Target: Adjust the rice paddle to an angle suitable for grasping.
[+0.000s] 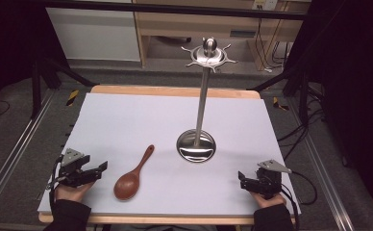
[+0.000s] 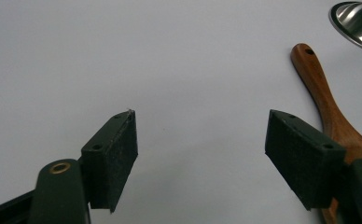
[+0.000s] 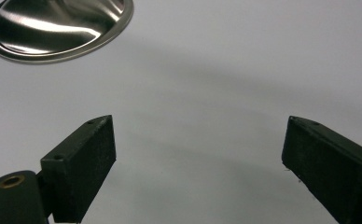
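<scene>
Grippers first: my left gripper (image 1: pixel 99 169) sits at the near left corner of the white table cover (image 1: pixel 127 125), held in a hand (image 1: pixel 69 191), and my right gripper (image 1: pixel 242 179) sits at the near right corner in the other hand (image 1: pixel 266 198). Both are released, jaws spread wide with nothing between them, as I see plainly in each gripper view.

From the high view I get the whole layout: a wooden spoon (image 1: pixel 132 175) lies flat on the cover just right of my left gripper, bowl near me and handle slanting away to the far right. Right of its handle tip stands a steel utensil stand (image 1: pixel 200 101), a round polished base, a thin upright pole and a ring of hooks with a ball knob at the top. Pole and hooks appear from above; the gripper views catch just the base.

My left gripper view adds detail the high view loses: the wooden spoon (image 2: pixel 330 116) has a small hole at the handle end, warm reddish-brown grain, and its lower part runs behind the right-hand jaw. The stand's base rim (image 2: pixel 356 23) cuts the top right corner. My right gripper view has the mirrored base (image 3: pixel 58 25) at top left, well apart from the jaws.

I can read no writing or labels anywhere.
</scene>
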The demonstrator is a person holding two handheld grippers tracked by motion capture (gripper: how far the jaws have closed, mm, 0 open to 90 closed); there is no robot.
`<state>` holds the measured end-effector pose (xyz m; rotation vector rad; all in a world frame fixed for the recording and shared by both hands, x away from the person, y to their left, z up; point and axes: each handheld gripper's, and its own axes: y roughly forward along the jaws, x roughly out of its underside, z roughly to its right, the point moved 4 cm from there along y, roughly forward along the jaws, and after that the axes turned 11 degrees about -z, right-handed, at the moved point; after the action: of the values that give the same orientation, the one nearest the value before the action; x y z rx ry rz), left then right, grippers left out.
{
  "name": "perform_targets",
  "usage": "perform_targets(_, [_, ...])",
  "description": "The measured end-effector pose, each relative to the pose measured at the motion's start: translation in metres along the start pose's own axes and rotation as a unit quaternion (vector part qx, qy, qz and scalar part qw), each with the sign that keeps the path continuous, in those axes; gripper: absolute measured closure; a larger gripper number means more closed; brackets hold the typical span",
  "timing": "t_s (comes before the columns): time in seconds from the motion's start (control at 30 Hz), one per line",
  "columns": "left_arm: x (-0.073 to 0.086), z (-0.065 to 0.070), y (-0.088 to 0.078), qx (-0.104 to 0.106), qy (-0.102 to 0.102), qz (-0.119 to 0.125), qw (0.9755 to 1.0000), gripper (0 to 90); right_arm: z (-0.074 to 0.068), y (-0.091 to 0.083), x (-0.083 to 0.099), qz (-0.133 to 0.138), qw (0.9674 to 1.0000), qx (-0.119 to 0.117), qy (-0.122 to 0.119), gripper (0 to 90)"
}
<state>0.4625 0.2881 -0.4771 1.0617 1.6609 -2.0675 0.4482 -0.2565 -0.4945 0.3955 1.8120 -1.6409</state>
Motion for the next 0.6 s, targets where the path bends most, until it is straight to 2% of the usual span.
perform_targets(0.23, [-0.004, 0.009, -0.005, 0.010, 0.005, 0.006, 0.9999, 24.3, 0.000, 0.000, 0.000, 0.000, 1.0000, -0.001, 0.000, 10.1])
perform_targets(0.4, [-0.006, 0.018, -0.008, 0.020, 0.019, 0.007, 0.9996, 24.1, -0.001, 0.000, 0.001, -0.005, 1.0000, 0.000, -0.001, 9.8])
perform_targets(0.6, [-0.009, 0.023, -0.010, 0.023, 0.026, 0.010, 0.9994, 24.1, -0.003, 0.000, 0.001, -0.005, 1.0000, -0.001, 0.001, 9.8])
